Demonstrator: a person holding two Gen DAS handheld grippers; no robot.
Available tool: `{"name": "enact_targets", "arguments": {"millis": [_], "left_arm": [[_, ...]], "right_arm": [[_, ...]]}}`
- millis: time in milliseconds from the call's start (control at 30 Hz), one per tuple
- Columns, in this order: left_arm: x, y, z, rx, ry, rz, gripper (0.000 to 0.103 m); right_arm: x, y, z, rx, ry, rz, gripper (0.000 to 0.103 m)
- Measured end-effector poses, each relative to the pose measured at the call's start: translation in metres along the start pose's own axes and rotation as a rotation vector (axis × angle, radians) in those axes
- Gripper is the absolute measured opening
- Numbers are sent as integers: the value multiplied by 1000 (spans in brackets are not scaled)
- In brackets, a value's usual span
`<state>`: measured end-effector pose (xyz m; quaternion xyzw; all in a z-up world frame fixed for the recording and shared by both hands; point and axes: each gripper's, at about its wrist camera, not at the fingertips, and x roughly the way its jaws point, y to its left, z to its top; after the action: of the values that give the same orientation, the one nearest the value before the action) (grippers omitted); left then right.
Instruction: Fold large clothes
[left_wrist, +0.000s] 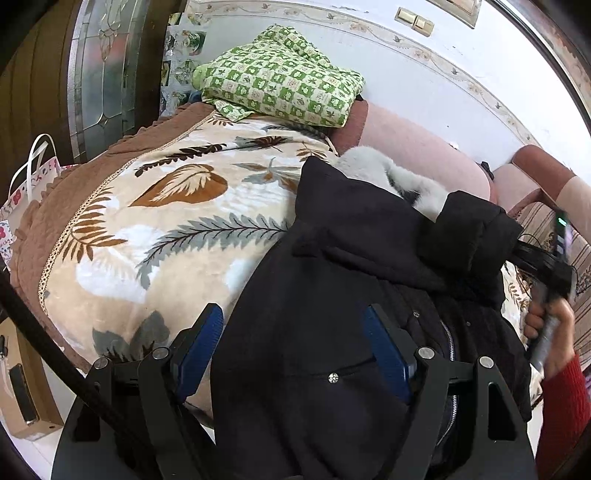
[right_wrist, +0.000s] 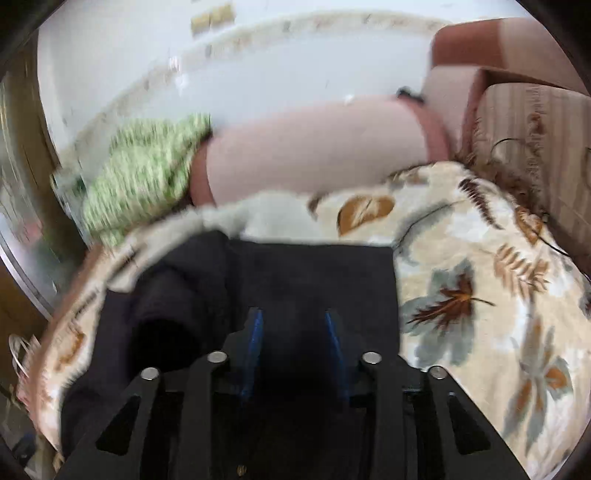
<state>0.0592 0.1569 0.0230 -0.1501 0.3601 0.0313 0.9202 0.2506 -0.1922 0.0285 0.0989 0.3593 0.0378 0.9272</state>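
- Left view is sharp: the black coat lies on the leaf blanket, grey fur collar at 1 o'clock, zipper running at 4 o'clock.
- Only this view shows the right hand in a red sleeve at 3 o'clock, gripping its tool's handle.
- Left tongs stand wide over the coat's pocket snap, blue pads holding nothing.
- Right view is blurred; right tongs sit half-spread with dark coat between the pads; whether they pinch it, I cannot tell.
- Containers: a floral bag with white handles at 9 o'clock, contents hidden; a cardboard box at 8 o'clock.
- The blanket covers a pink sofa; a green checked cloth is heaped at 12 o'clock.
- White wall with patterned border behind, leaded glass door at 11 o'clock.
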Motion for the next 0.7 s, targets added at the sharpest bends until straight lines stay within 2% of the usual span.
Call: {"name": "enact_targets", "arguments": {"millis": [67,200,267,333,433,567,700], "left_arm": [[0,1,0,6,-8,16,77],[4,4,4,11,-9,38,77],[8,5,7,8,0,28,77],[13,3,12,22,6,16,78],[28,-7,23,71,9,-6,81],[69,-29,53,141,48,-39,81],[127,-59,90,167,133,-122,81]], "right_arm": [[19,28,1,-51,32,48,32],[61,98,5,-161,158,244,32],[79,122,-2,-223,208,247,32],[88,137,-10,-268,216,228,32],[75,132,-15,-249,186,247,32],[45,107,-24,-232,159,227,34],[14,70,-29,-182,134,196,38]]}}
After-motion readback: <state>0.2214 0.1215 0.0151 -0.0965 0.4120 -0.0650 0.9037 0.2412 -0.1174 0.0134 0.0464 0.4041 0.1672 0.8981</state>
